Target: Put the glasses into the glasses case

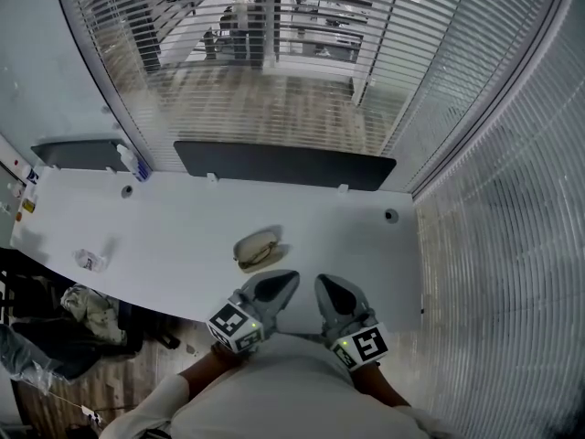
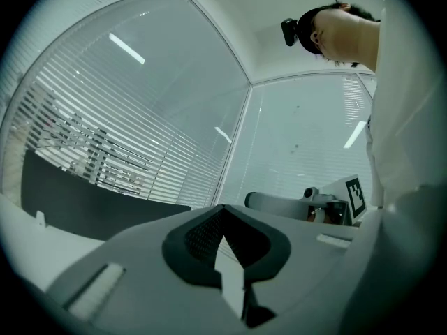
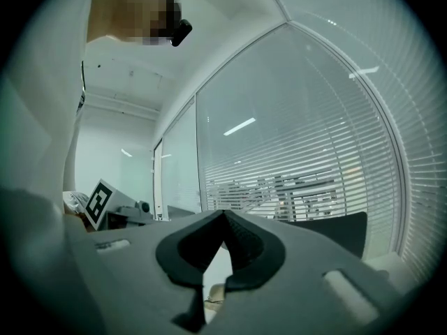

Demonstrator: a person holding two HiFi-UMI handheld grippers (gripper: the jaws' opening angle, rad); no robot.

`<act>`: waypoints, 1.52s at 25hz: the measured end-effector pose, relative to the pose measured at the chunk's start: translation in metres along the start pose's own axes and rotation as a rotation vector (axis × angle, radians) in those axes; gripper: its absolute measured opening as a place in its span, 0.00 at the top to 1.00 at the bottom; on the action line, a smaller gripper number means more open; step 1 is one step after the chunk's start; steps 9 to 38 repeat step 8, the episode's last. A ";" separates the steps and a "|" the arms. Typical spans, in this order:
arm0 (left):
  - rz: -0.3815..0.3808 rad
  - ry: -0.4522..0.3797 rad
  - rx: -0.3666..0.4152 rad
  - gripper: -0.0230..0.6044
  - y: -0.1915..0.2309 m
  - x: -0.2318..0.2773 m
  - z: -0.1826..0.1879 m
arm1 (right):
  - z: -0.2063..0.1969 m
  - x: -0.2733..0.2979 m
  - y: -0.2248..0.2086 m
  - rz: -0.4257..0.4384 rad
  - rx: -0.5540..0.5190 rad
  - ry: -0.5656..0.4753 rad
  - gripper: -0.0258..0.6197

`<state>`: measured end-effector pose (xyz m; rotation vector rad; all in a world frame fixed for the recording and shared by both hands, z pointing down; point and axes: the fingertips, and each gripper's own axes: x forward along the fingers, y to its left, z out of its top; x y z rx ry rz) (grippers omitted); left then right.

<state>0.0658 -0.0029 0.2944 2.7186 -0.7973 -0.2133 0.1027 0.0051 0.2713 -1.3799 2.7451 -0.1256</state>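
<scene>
Left gripper (image 1: 289, 279), right gripper (image 1: 324, 283) both closed, empty, at my tabletop (image 1: 183, 218) edge. Glasses case (image 1: 258, 248) ahead; no loose glasses visible, contents unclear, probably finished.

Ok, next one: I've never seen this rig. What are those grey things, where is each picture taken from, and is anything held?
No robot here: a person holds a two-jaw gripper in each hand; the marker cubes are part of them. The head view comes from a camera on the person's head, looking steeply down: the left gripper and right gripper sit side by side at the near edge of a white table. The other two views come from cameras riding on each gripper, looking along its jaws. Both pairs of jaws are closed tip to tip with nothing between, so nothing is held. On the table lies a beige glasses case, apparently open; whether glasses are inside I cannot tell. Further left are a small crumpled object and a small bottle.
</scene>
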 end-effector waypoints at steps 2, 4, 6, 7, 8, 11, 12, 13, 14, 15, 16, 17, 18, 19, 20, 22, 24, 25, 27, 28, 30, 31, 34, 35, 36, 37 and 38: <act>0.003 -0.004 -0.005 0.96 0.000 0.003 -0.001 | 0.000 0.000 -0.002 0.006 -0.002 -0.005 0.96; 0.003 -0.008 -0.008 0.96 -0.003 0.006 -0.001 | -0.001 -0.002 -0.003 0.009 -0.006 -0.005 0.96; 0.001 -0.010 -0.010 0.96 -0.007 0.009 -0.001 | -0.001 -0.004 -0.005 0.008 -0.008 -0.003 0.96; 0.000 -0.010 -0.012 0.96 -0.008 0.011 -0.002 | 0.000 -0.006 -0.006 0.007 -0.009 -0.002 0.96; -0.001 -0.011 -0.014 0.96 -0.010 0.012 -0.002 | 0.000 -0.007 -0.007 0.005 -0.009 0.000 0.96; -0.001 -0.011 -0.014 0.96 -0.010 0.012 -0.002 | 0.000 -0.007 -0.007 0.005 -0.009 0.000 0.96; -0.001 -0.011 -0.014 0.96 -0.010 0.012 -0.002 | 0.000 -0.007 -0.007 0.005 -0.009 0.000 0.96; -0.001 -0.011 -0.014 0.96 -0.010 0.012 -0.002 | 0.000 -0.007 -0.007 0.005 -0.009 0.000 0.96; -0.001 -0.011 -0.014 0.96 -0.010 0.012 -0.002 | 0.000 -0.007 -0.007 0.005 -0.009 0.000 0.96; -0.001 -0.011 -0.014 0.96 -0.010 0.012 -0.002 | 0.000 -0.007 -0.007 0.005 -0.009 0.000 0.96; -0.001 -0.011 -0.014 0.96 -0.010 0.012 -0.002 | 0.000 -0.007 -0.007 0.005 -0.009 0.000 0.96; -0.001 -0.011 -0.014 0.96 -0.010 0.012 -0.002 | 0.000 -0.007 -0.007 0.005 -0.009 0.000 0.96; -0.001 -0.011 -0.014 0.96 -0.010 0.012 -0.002 | 0.000 -0.007 -0.007 0.005 -0.009 0.000 0.96; -0.001 -0.011 -0.014 0.96 -0.010 0.012 -0.002 | 0.000 -0.007 -0.007 0.005 -0.009 0.000 0.96; -0.001 -0.011 -0.014 0.96 -0.010 0.012 -0.002 | 0.000 -0.007 -0.007 0.005 -0.009 0.000 0.96; -0.001 -0.011 -0.014 0.96 -0.010 0.012 -0.002 | 0.000 -0.007 -0.007 0.005 -0.009 0.000 0.96; -0.001 -0.011 -0.014 0.96 -0.010 0.012 -0.002 | 0.000 -0.007 -0.007 0.005 -0.009 0.000 0.96; -0.001 -0.011 -0.014 0.96 -0.010 0.012 -0.002 | 0.000 -0.007 -0.007 0.005 -0.009 0.000 0.96; -0.001 -0.011 -0.014 0.96 -0.010 0.012 -0.002 | 0.000 -0.007 -0.007 0.005 -0.009 0.000 0.96; -0.001 -0.011 -0.014 0.96 -0.010 0.012 -0.002 | 0.000 -0.007 -0.007 0.005 -0.009 0.000 0.96; -0.001 -0.011 -0.014 0.96 -0.010 0.012 -0.002 | 0.000 -0.007 -0.007 0.005 -0.009 0.000 0.96; -0.001 -0.011 -0.014 0.96 -0.010 0.012 -0.002 | 0.000 -0.007 -0.007 0.005 -0.009 0.000 0.96; -0.001 -0.011 -0.014 0.96 -0.010 0.012 -0.002 | 0.000 -0.007 -0.007 0.005 -0.009 0.000 0.96; -0.001 -0.011 -0.014 0.96 -0.010 0.012 -0.002 | 0.000 -0.007 -0.007 0.005 -0.009 0.000 0.96; -0.001 -0.011 -0.014 0.96 -0.010 0.012 -0.002 | 0.000 -0.007 -0.007 0.005 -0.009 0.000 0.96; -0.001 -0.011 -0.014 0.96 -0.010 0.012 -0.002 | 0.000 -0.007 -0.007 0.005 -0.009 0.000 0.96; -0.001 -0.011 -0.014 0.96 -0.010 0.012 -0.002 | 0.000 -0.007 -0.007 0.005 -0.009 0.000 0.96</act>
